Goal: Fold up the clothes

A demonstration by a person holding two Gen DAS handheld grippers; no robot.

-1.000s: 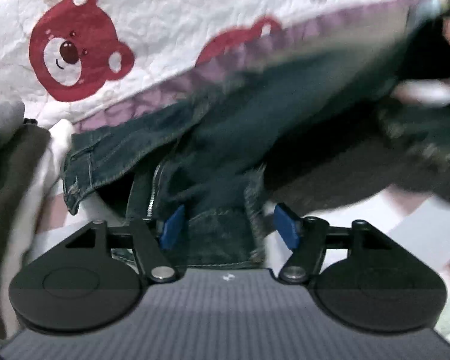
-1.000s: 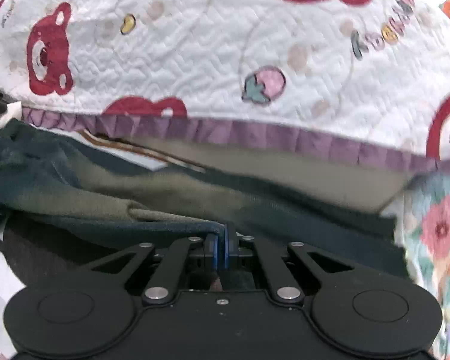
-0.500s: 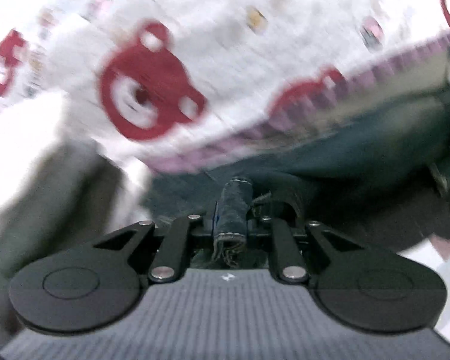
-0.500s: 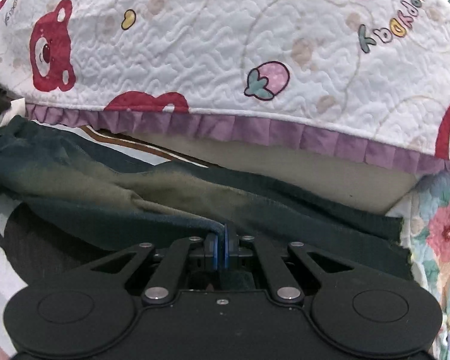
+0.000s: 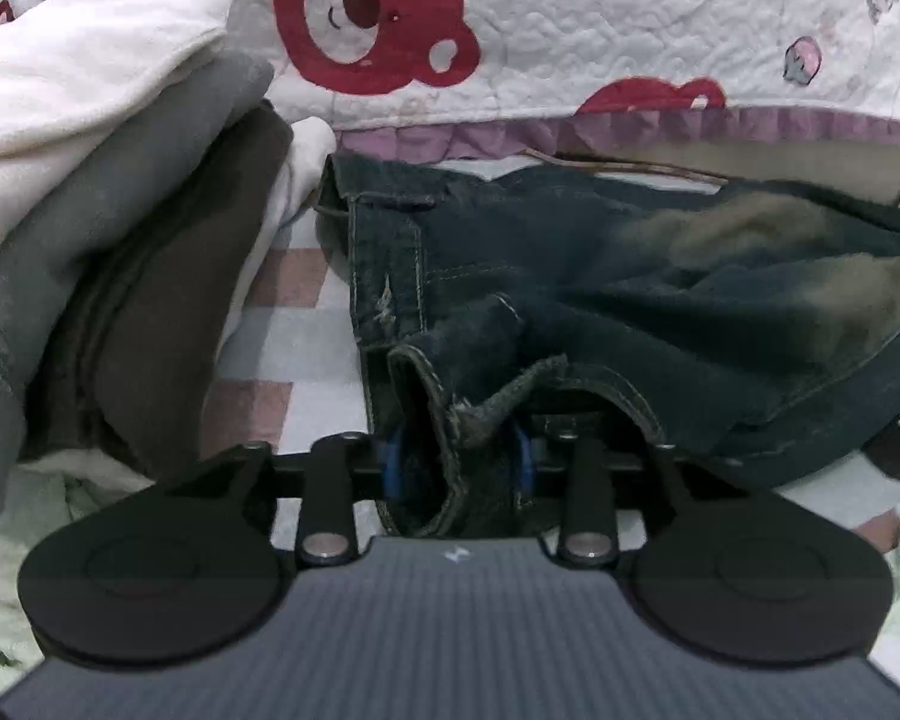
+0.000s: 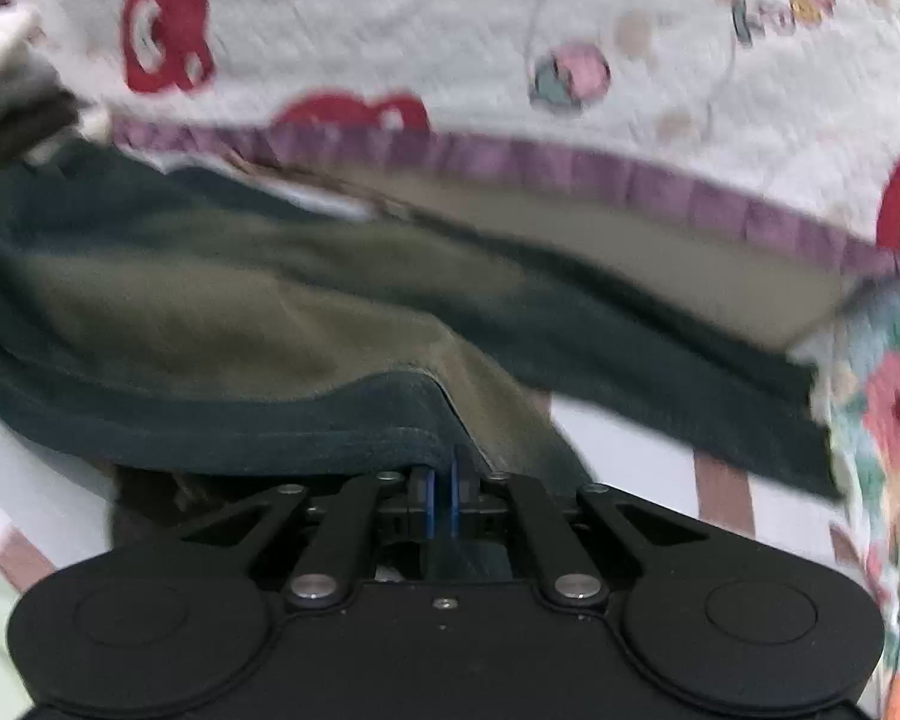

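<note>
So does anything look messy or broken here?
A bit. The jeans lie rumpled, and their waistband corner is frayed where the left gripper pinches it. The folded stack beside them looks tidy.

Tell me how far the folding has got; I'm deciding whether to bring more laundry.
Done: a stack of folded white, grey and brown garments sits at the left. In hand: dark blue denim jeans, waistband bunched between the left gripper, a leg edge pinched in the right gripper. Left: the jeans lie rumpled, not yet folded.
</note>
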